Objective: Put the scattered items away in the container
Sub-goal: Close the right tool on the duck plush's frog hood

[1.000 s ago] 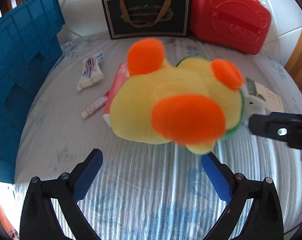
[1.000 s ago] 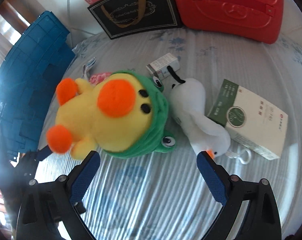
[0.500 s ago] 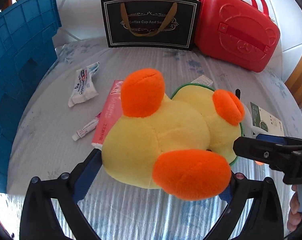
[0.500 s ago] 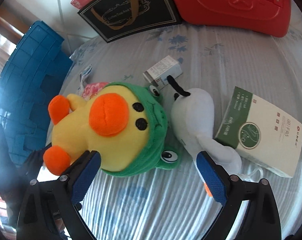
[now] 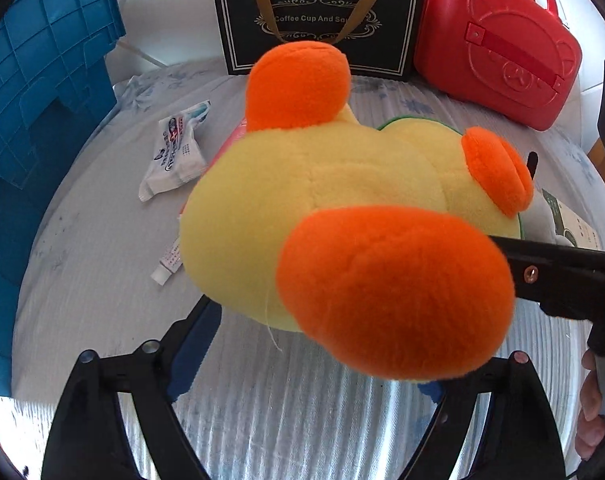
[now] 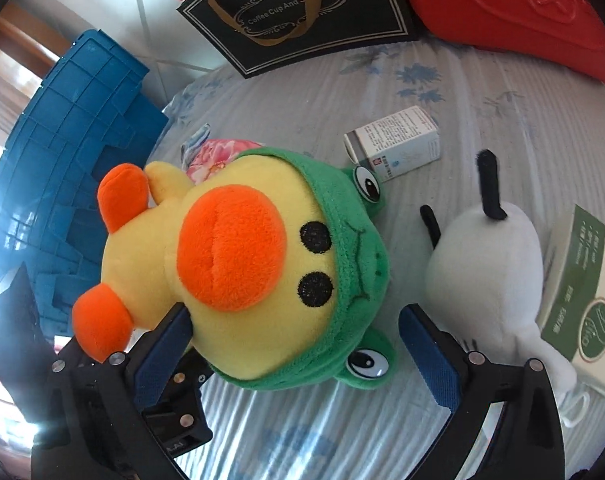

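The left gripper [image 5: 314, 344] is closing around the yellow duck plush [image 5: 322, 200], pads not clearly pressing; the right gripper [image 6: 294, 356] is opening, astride its green-hooded head. The plush lies on the striped cloth [image 6: 482, 92] beside the blue crate [image 5: 34, 120]

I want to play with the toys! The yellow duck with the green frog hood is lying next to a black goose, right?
Not quite: the goose is white, with only black legs. The right wrist view shows it beside the yellow duck in its green frog hood.
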Demonstrator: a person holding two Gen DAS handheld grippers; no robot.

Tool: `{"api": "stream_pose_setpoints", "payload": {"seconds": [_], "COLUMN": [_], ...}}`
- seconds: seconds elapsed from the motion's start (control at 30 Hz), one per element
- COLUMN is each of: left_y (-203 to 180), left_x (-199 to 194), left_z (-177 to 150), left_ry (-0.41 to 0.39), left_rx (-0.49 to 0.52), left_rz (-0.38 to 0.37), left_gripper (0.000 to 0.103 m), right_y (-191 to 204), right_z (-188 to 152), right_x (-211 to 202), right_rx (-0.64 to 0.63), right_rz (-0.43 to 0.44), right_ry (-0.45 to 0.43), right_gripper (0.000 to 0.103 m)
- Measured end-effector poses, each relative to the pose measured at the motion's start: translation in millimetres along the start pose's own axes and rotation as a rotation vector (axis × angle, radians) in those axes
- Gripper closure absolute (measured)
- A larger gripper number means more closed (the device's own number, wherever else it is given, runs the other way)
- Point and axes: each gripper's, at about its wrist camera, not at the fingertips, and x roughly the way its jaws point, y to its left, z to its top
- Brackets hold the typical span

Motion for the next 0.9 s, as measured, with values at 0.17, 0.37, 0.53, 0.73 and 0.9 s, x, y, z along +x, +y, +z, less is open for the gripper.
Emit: {"api": "stream_pose_setpoints", "payload": {"seconds": [0.17, 0.37, 0.53, 0.73, 0.9], "left_y": [-7.5, -1.6, -10.1, -22.5, -22.9], "left_x": [2.1, -6.1, -25.4, -60.4, -87.4], "left_z": [5.6, 3.2, -18.6, -76.1, -108.8], "left_ry": [-0.010, -0.021, -0.001, 0.034, 0.063], "left_rx": [0.048, 0.025, 0.038, 0.062, 0.046], "left_rz": [-0.006, -0.029, -0.056, -0.082, -0.061], "left_gripper": [0.040, 0.041, 0.041, 0.041, 0.039], "right_y": [21.5, 24.0, 21.6, 23.6, 20.7], "right_z": [-1.9, -9.5, -37.3, -95.8, -139.1], "right_x": [11.6, 1.6, -18.3, -50.1, -67.9], "right_rx": [-0.087, -0.089, -0.081, -0.070, -0.073], "right_rz": [-0.061, -0.061, -0.060, -0.105, -0.162], "right_ry": [0.013, 0.001, 0.032, 0.053, 0.076], "right_gripper": [0.020, 0.026, 0.028, 0.028, 0.019]}}
